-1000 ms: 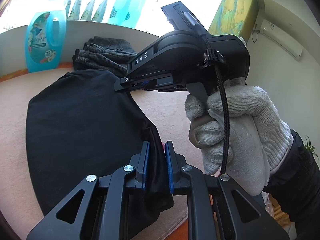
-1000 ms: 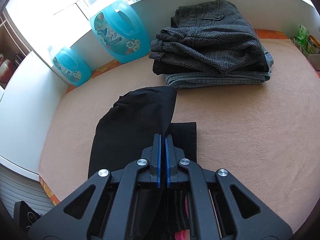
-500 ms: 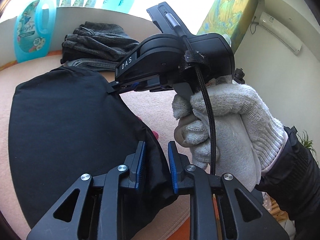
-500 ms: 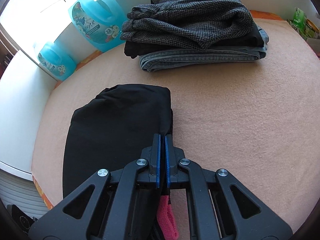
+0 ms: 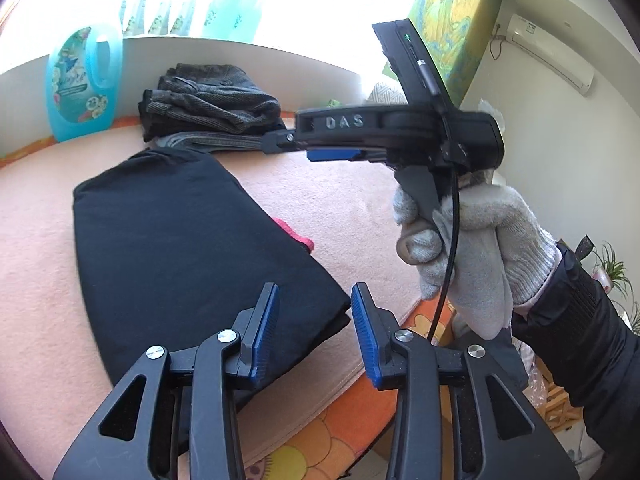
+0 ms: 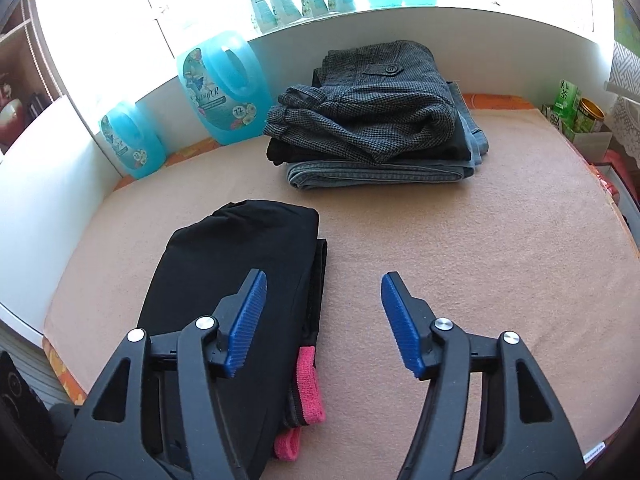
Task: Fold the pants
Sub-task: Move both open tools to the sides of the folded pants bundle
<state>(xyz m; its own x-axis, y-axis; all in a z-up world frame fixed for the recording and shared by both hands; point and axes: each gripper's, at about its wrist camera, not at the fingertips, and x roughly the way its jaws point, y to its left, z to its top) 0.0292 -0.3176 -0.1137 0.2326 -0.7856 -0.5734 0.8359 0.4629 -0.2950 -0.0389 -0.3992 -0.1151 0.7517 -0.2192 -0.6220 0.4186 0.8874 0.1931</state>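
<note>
The black pants (image 5: 180,240) lie folded flat on the beige blanket (image 5: 340,200), a pink waistband edge (image 6: 308,384) sticking out on their right side. My left gripper (image 5: 314,332) is open and empty, just above the pants' near right corner. My right gripper (image 6: 322,320) is open and empty, above the pants' (image 6: 240,272) right edge; it also shows in the left wrist view (image 5: 332,155), held up by a gloved hand (image 5: 468,248).
A stack of folded trousers (image 6: 372,120), grey tweed on top, stands at the back of the blanket (image 6: 480,260). Blue detergent jugs (image 6: 222,88) line the white back wall. Small boxes and a tin (image 6: 576,114) sit at the far right. The table's front edge (image 5: 360,392) is close.
Both grippers have opened and let go of the black pants, which now lie flat and folded. Both grippers have pulled back and up from the cloth.
</note>
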